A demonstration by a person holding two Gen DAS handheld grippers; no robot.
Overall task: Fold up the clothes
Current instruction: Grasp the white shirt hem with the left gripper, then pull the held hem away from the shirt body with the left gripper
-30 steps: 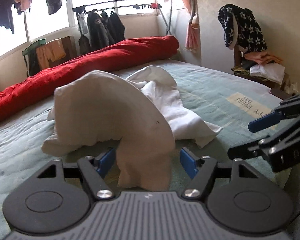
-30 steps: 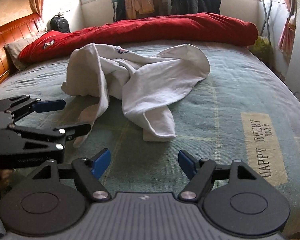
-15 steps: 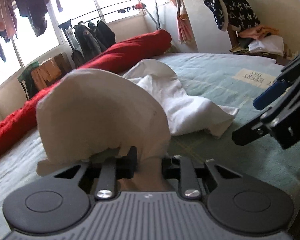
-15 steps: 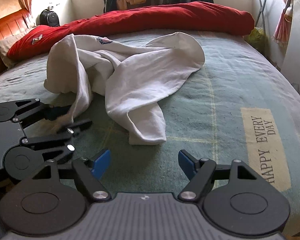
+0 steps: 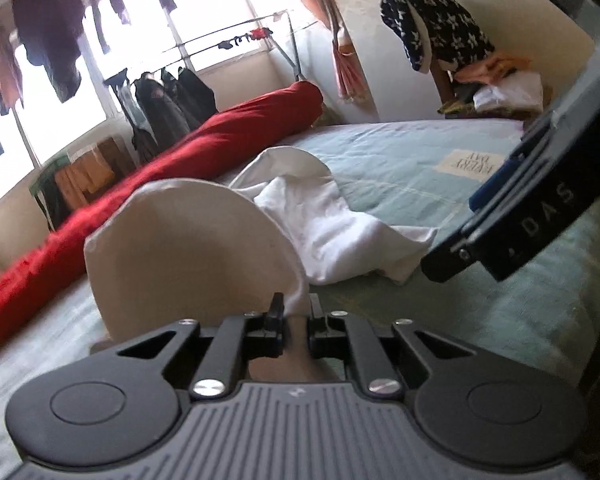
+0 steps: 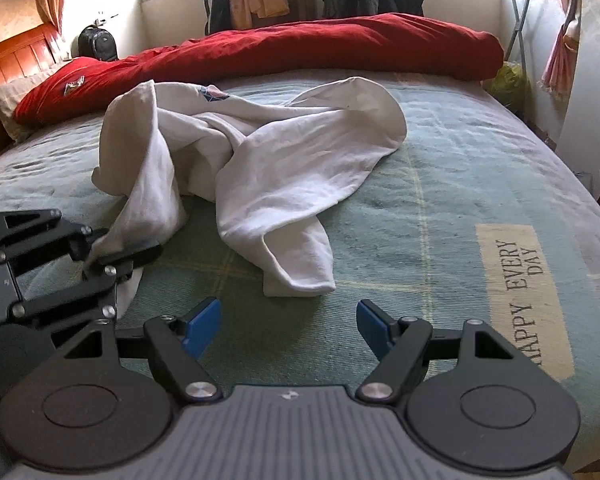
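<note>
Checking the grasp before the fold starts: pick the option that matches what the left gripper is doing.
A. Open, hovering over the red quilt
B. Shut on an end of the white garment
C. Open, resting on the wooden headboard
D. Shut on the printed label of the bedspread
B: the left gripper has its jaws closed on a bunched end of the white garment, while the right gripper is open above the bedspread.

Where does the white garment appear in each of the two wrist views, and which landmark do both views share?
Left wrist view: the white garment fills the centre, one end clamped in the left tool, the rest trailing right across the bed.
Right wrist view: it lies centre-left on the bed, its near-left end held by the left tool.
Shared landmark: the red quilt behind the garment.
</note>
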